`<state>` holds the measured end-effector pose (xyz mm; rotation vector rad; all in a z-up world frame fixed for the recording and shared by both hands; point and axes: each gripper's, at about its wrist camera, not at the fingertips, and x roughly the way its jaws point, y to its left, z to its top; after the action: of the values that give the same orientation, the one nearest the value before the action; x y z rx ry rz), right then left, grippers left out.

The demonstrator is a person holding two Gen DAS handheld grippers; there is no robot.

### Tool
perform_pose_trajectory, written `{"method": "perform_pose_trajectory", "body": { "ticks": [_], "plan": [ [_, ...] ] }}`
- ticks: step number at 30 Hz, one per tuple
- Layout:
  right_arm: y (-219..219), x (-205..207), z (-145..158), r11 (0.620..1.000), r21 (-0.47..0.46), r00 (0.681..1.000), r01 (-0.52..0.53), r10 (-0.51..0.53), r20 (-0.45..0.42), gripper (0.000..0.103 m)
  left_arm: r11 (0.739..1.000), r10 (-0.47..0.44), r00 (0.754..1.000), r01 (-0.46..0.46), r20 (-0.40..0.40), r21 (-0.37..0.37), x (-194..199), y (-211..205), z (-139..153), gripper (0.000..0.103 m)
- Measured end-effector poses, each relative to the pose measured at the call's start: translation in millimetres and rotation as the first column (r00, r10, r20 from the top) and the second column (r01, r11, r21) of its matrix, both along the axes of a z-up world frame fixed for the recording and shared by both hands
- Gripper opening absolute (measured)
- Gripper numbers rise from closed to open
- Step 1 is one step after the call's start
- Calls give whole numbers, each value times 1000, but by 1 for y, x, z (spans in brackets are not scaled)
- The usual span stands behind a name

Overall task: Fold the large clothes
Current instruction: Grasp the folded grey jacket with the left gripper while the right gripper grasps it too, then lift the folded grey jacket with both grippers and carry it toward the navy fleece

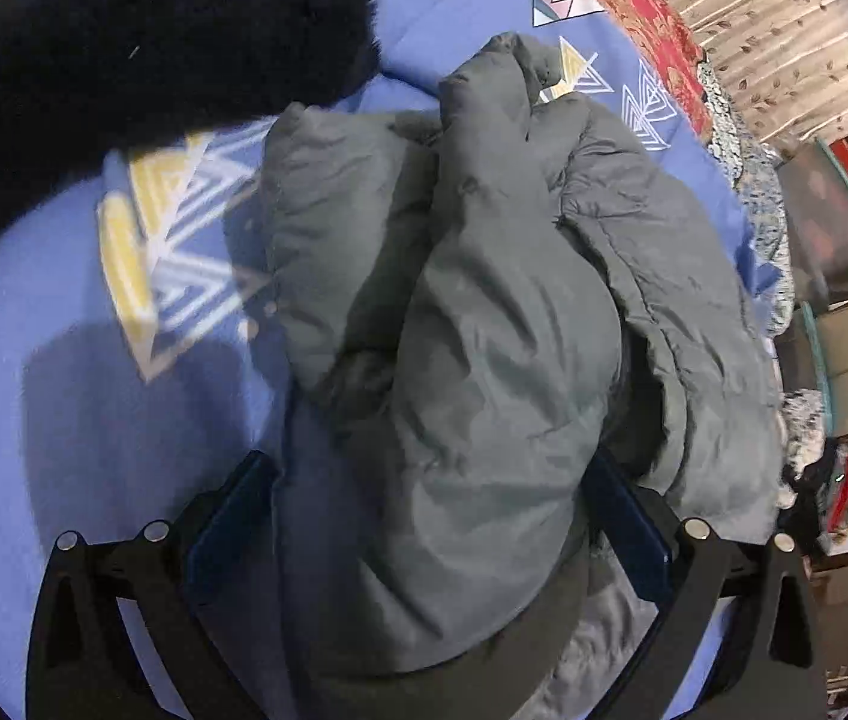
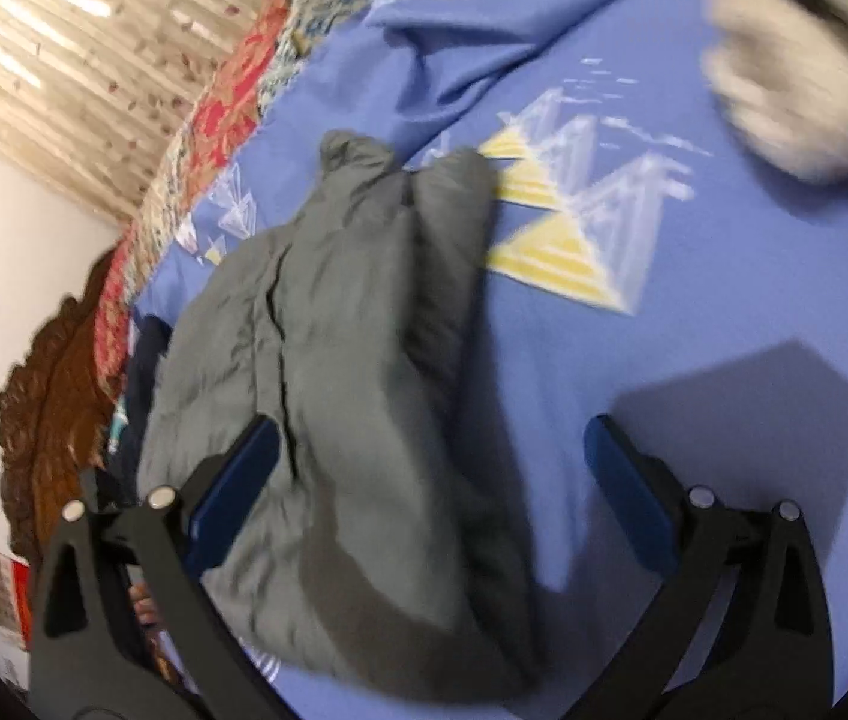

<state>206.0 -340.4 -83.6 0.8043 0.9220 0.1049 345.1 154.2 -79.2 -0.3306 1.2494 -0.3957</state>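
Observation:
A grey padded jacket lies bunched and partly folded on a blue bedsheet. My left gripper is open, its blue-padded fingers straddling a thick fold of the jacket close to the camera. In the right wrist view the jacket lies left of centre. My right gripper is open above the jacket's near edge, its left finger over the jacket and its right finger over bare sheet.
A dark furry garment lies at the far left of the bed. A light fluffy item lies at the upper right. A patterned quilt and curtain border the bed. Boxes and clutter stand beside it.

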Motion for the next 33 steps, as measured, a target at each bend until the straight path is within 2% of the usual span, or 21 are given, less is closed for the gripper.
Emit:
{"method": "perform_pose_trajectory", "body": {
  "ticks": [2, 4, 5, 6, 7, 8, 9, 11, 12, 13, 16, 17, 20, 24, 26, 27, 28, 29, 30, 32, 33],
  "plan": [
    [16, 20, 0, 999, -30, 999, -34, 33, -12, 99, 998, -14, 1000, 15, -8, 55, 2, -11, -1, 113],
    [39, 37, 2, 995, 4, 995, -95, 95, 2, 97, 994, -38, 999, 39, -11, 100, 3, -21, -3, 113],
    [49, 40, 6, 994, -9, 994, -111, 111, 2, 94, 991, -52, 999, 54, -17, 121, 3, -25, -3, 113],
    [57, 42, 8, 991, -6, 991, -132, 132, 6, 74, 989, -55, 998, 58, -25, 135, 2, -28, -1, 113],
    [66, 40, 13, 988, 7, 988, -154, 154, 12, 43, 990, -47, 998, 51, -31, 133, 0, -29, 1, 103],
    [74, 35, 22, 986, 31, 986, -165, 165, 23, 36, 990, -46, 999, 49, -29, 131, -3, -31, 5, 93],
    [81, 29, 31, 983, 42, 984, -177, 175, 36, 27, 992, -64, 997, 68, -37, 110, -8, -35, 12, 71],
    [88, 10, 55, 982, 46, 981, -183, 179, 79, 23, 987, -64, 997, 68, -30, 143, -17, -41, 27, 54],
    [89, -1, 66, 981, 59, 979, -183, 176, 104, 22, 991, -85, 996, 89, -36, 105, -26, -43, 36, 43],
    [89, -13, 78, 981, 68, 977, -180, 171, 129, 21, 994, -94, 994, 96, -49, 49, -36, -43, 45, 41],
    [85, -74, 119, 984, 57, 969, -166, 152, 195, 21, 988, -150, 989, 150, 15, -21, -87, -45, 84, 40],
    [84, -89, 127, 985, 50, 967, -166, 153, 201, 21, 986, -161, 987, 162, 23, -34, -99, -44, 90, 40],
    [76, -154, 139, 987, 18, 969, -162, 156, 191, 21, 976, -201, 978, 205, 63, -71, -167, -39, 111, 40],
    [68, -235, 111, 993, -19, 990, -115, 116, 76, 21, 971, -225, 973, 228, 47, -72, -243, -34, 103, 40],
    [65, -261, 81, 997, 1, 997, -81, 81, 12, 25, 974, -224, 974, 225, 23, -23, -275, -33, 82, 41],
    [65, -270, 67, 998, -15, 998, -53, 52, -37, 36, 974, -225, 974, 225, 9, 23, -286, -35, 71, 43],
    [65, -277, 44, 998, -60, 992, -8, 0, -124, 61, 968, -227, 974, 227, -13, 103, -293, -40, 56, 53],
    [65, -281, 31, 997, -81, 987, 11, -24, -161, 75, 958, -224, 973, 229, -47, 173, -298, -44, 40, 56],
    [63, -284, 20, 997, -78, 984, 27, -41, -174, 88, 957, -215, 974, 225, -70, 182, -298, -44, 33, 60],
    [58, -293, 20, 997, -43, 985, 71, -77, -154, 87, 968, -190, 977, 204, -100, 148, -295, -38, 34, 62],
    [52, -299, 29, 993, -46, 986, 110, -114, -125, 88, 971, -184, 979, 196, -90, 140, -295, -35, 42, 63]
  ]
}}
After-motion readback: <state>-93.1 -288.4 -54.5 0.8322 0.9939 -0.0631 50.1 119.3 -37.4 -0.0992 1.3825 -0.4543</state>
